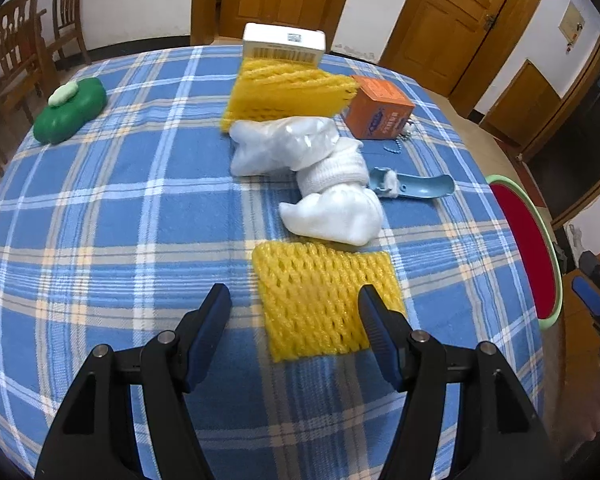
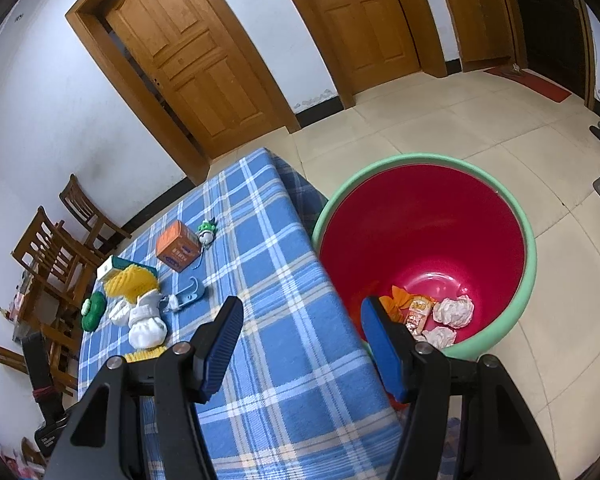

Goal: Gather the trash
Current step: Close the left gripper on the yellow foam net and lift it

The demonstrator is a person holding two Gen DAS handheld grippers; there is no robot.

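The left gripper (image 1: 294,300) hangs with fingers spread over the yellow foam net (image 1: 324,300) on the plaid tablecloth (image 1: 120,220); best pinch its near edge. The right gripper (image 2: 300,316), also spread and empty, waits above the red bucket (image 2: 530,248)

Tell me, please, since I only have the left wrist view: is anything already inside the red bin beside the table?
Observer: Yes, the red bin holds crumpled paper at the bottom.
Operator: Is there anything else in it?
Observer: A snack wrapper lies beside the paper, with orange scraps next to it.
Operator: Thank you. Where is the right gripper?
Observer: The right gripper is open and empty, straddling the table edge and the bin.
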